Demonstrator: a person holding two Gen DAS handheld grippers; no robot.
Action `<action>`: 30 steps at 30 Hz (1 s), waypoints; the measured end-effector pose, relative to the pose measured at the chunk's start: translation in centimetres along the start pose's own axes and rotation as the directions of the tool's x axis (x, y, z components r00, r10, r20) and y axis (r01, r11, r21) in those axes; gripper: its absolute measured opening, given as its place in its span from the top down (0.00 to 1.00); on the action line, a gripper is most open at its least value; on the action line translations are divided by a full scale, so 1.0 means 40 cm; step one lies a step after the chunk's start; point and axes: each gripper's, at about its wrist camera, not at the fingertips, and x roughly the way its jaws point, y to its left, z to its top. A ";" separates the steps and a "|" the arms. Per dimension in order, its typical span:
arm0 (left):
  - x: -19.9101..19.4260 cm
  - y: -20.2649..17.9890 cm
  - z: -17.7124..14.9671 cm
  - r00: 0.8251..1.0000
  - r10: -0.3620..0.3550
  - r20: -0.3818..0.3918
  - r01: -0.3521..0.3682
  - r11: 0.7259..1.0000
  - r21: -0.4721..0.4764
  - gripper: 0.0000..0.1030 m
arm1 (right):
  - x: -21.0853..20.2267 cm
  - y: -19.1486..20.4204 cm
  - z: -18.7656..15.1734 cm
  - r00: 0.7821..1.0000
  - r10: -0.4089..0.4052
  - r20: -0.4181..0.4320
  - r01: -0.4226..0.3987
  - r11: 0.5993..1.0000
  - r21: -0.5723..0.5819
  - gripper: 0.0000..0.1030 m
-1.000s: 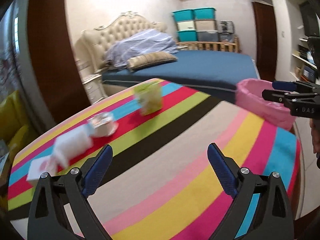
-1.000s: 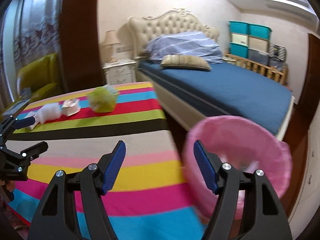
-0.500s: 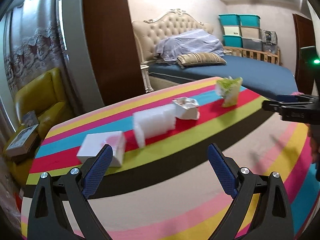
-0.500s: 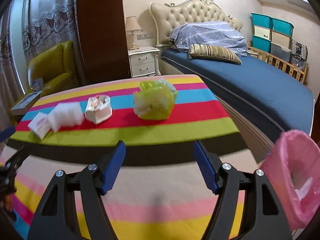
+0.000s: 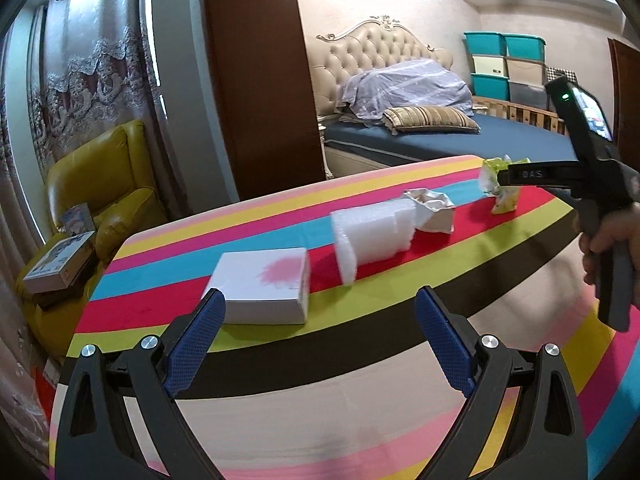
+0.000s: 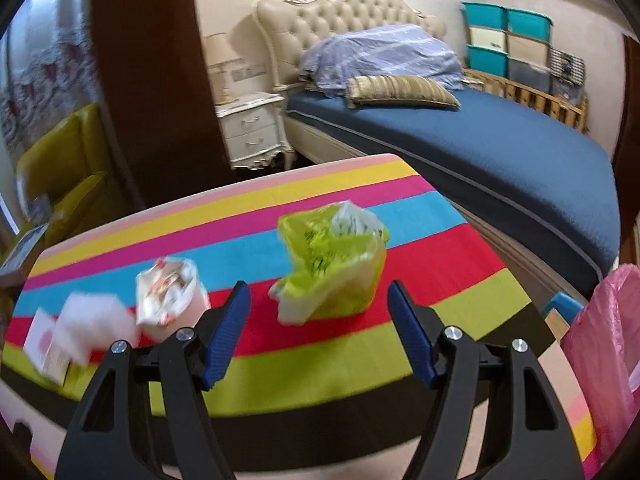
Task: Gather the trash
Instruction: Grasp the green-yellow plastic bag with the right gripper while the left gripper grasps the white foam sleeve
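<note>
Since the trash sits in a row on the striped table [image 5: 360, 400], I hold both grippers wide and empty: left gripper [image 5: 320, 312] facing the box [image 5: 262, 284], right gripper [image 6: 319, 300] framing the green bag [image 6: 332, 268], bin [image 6: 600, 344] beside.

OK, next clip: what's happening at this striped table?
A person holds a gripper in each hand over the striped table, both open and empty. The right gripper faces a crumpled green plastic bag; the left gripper faces a white box. White foam and a crumpled white wrapper lie between. A pink-lined bin waits at the table's edge.
</note>
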 end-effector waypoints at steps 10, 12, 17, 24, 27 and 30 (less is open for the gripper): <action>0.027 0.019 0.006 0.999 -0.040 -0.022 0.040 0.999 -0.034 0.13 | -0.022 0.023 -0.040 1.000 0.004 0.000 -0.004 0.992 -0.129 0.89; 0.040 0.000 0.011 0.999 -0.045 -0.026 0.045 0.999 -0.016 0.13 | -0.058 0.022 -0.063 0.999 0.036 0.015 -0.033 0.985 -0.167 0.90; 0.070 -0.028 0.025 0.998 -0.046 -0.036 0.046 0.999 0.017 0.13 | -0.128 -0.007 -0.104 0.995 0.090 0.041 -0.082 0.983 -0.165 0.90; 0.124 -0.042 0.087 0.994 -0.096 -0.043 0.099 0.992 0.073 0.13 | -0.172 -0.008 -0.144 0.993 0.099 0.066 -0.087 0.983 -0.160 0.90; 0.169 -0.049 0.123 0.986 -0.159 -0.053 0.163 0.981 0.102 0.13 | -0.181 0.001 -0.155 0.992 0.113 0.063 -0.102 0.982 -0.159 0.90; 0.218 -0.057 0.148 0.983 -0.169 -0.073 0.177 0.975 0.137 0.13 | -0.183 0.002 -0.154 0.990 0.126 0.060 -0.116 0.981 -0.153 0.90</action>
